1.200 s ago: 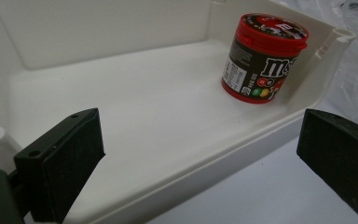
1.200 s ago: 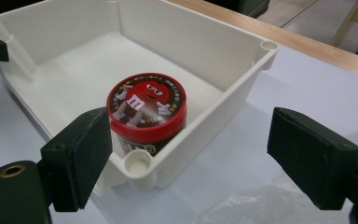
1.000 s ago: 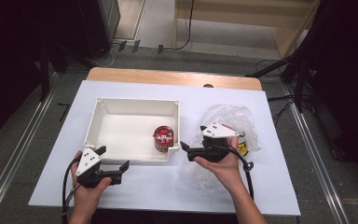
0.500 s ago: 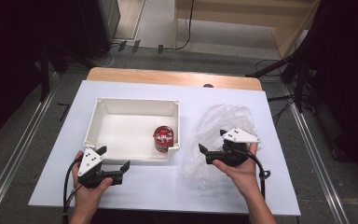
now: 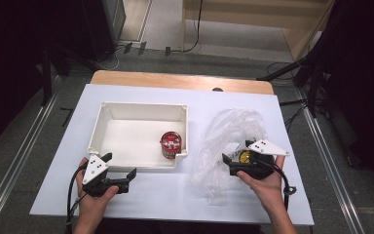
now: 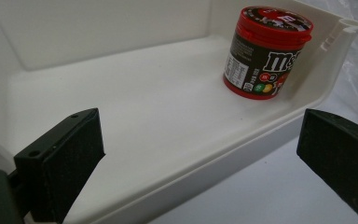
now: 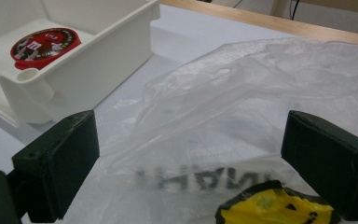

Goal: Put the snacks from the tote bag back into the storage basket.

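A red-lidded M&M's tub (image 5: 170,144) (image 6: 266,51) (image 7: 44,43) stands upright in the near right corner of the white bin (image 5: 108,122) (image 6: 121,116) (image 7: 98,51). A crumpled clear plastic bag (image 5: 229,136) (image 7: 242,93) lies to the right of the bin, with a yellow and black item (image 5: 245,156) (image 7: 275,207) under it. My left gripper (image 5: 126,176) (image 6: 200,158) is open in front of the bin's near wall, holding nothing. My right gripper (image 5: 230,163) (image 7: 191,163) is open over the bag, its jaws on either side of the plastic.
A white board (image 5: 141,200) covers the table, whose wooden edge (image 5: 180,80) shows at the back. Cables and dark stands lie on the floor beyond. The bin holds nothing but the tub.
My right gripper has drawn back to the right from the bin's corner to the bag. The left gripper has stayed in place.
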{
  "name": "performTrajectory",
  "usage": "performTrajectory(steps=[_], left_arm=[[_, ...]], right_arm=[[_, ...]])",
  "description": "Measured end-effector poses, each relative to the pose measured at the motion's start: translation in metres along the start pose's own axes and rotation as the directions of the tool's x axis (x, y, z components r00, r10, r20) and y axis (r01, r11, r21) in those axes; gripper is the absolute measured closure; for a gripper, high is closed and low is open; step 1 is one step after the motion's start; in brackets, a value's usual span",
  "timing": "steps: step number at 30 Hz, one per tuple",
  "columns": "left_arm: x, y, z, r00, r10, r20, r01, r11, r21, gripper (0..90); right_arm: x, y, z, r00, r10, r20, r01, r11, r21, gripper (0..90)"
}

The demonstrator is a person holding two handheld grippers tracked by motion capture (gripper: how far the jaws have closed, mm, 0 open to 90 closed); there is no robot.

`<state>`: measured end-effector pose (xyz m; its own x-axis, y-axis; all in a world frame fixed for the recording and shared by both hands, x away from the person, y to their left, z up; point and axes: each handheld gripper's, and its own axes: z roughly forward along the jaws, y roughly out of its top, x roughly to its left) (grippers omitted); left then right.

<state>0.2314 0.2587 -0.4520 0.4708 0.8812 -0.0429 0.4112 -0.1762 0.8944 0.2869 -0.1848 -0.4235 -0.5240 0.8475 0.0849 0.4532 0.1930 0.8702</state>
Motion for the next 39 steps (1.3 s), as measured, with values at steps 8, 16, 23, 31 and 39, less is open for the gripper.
performTrajectory(steps=[8, 16, 23, 31, 39], left_arm=[[0.001, 0.000, -0.001, 1.0000, 0.000, -0.002, 0.000, 1.0000, -0.005, 0.7], [0.008, 0.000, -0.005, 0.9996, -0.019, -0.019, 0.018, 0.9998, -0.012, 0.7], [0.010, 0.000, -0.007, 0.9995, -0.022, -0.021, 0.022, 0.9996, -0.018, 0.6], [0.008, 0.000, -0.007, 0.9998, -0.013, -0.015, 0.013, 0.9997, -0.022, 0.6], [0.007, 0.000, -0.007, 0.9999, -0.011, -0.012, 0.011, 0.9998, -0.019, 0.7]], right_arm=[[-0.013, -0.009, -0.012, 0.9998, 0.014, 0.015, -0.014, 1.000, -0.010, 3.6], [-0.027, -0.020, -0.025, 0.9978, 0.039, 0.053, -0.038, 0.999, -0.019, 3.3], [-0.039, -0.027, -0.037, 0.9951, 0.054, 0.083, -0.051, 0.998, -0.038, 3.3], [-0.050, -0.037, -0.047, 0.9920, 0.063, 0.110, -0.059, 0.998, -0.039, 3.3], [-0.059, -0.049, -0.058, 0.9895, 0.069, 0.127, -0.065, 0.997, -0.033, 2.3]])
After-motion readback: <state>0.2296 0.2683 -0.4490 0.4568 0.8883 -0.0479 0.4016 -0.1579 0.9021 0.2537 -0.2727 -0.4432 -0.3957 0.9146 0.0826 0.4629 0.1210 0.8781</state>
